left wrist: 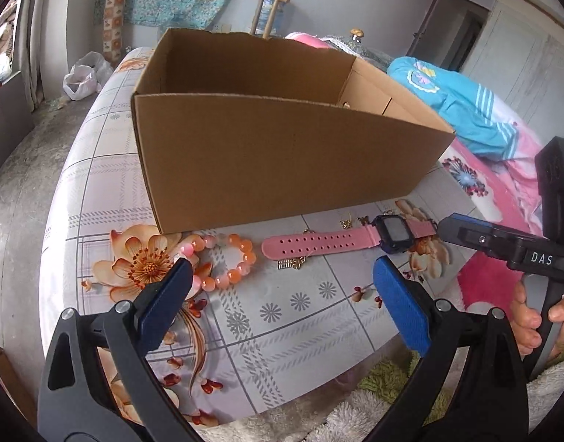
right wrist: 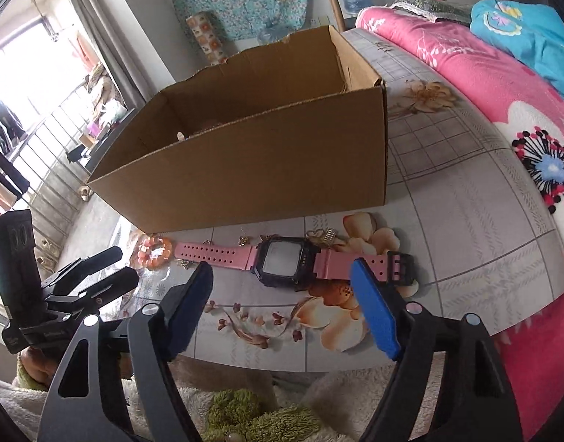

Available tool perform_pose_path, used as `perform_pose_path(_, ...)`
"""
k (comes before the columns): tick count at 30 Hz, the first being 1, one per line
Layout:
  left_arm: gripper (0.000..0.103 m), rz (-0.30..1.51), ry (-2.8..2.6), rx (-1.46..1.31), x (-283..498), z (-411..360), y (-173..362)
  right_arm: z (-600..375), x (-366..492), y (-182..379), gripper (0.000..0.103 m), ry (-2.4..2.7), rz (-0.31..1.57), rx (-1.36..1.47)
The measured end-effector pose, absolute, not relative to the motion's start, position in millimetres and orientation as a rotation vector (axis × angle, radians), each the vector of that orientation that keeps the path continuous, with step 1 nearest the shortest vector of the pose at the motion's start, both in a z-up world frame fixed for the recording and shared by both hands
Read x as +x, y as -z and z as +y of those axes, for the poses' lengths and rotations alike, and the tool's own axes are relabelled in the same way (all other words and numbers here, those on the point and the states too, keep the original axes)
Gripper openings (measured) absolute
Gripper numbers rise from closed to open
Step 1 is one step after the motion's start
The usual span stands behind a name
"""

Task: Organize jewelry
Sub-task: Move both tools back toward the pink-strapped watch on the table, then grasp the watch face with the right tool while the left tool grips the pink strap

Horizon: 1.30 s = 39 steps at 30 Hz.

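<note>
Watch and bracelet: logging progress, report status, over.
Left gripper open, right gripper open, both empty. Pink watch and bead bracelet on table before cardboard box. Nothing blocking.

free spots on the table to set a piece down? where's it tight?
Bare cloth lies between the watch and the table's near edge, and right of the box toward the pink blanket. It is crowded along the box's front wall: bead bracelet, watch and small gold pieces lie close together there.
</note>
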<state>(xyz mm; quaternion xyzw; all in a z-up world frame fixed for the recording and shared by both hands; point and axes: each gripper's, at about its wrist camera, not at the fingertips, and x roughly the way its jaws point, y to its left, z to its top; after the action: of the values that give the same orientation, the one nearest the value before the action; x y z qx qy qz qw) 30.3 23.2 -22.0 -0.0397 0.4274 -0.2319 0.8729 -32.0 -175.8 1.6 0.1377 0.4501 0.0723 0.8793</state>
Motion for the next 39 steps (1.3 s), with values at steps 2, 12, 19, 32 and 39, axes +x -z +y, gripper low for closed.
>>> perform_pose_path(2,0.094,0.904,0.487,-0.072,33,19,27,-171,-28,4,0.066,-0.149,0.954,0.267)
perform_pose_path(12,0.067,0.901,0.486,0.019,35,-4,37,-150,-28,3,0.064,-0.202,0.911,0.030)
perform_pose_path(19,0.045,0.874,0.494,0.073,30,-11,37,-127,-19,10,0.063,-0.345,0.911,-0.240)
perform_pose_path(32,0.033,0.820,0.530,0.190,13,-21,37,-117,12,21,0.051,-0.518,1.043,-0.473)
perform_pose_path(39,0.033,0.762,0.573,0.356,5,-52,40,-133,31,15,0.050,-0.602,1.115,-0.366)
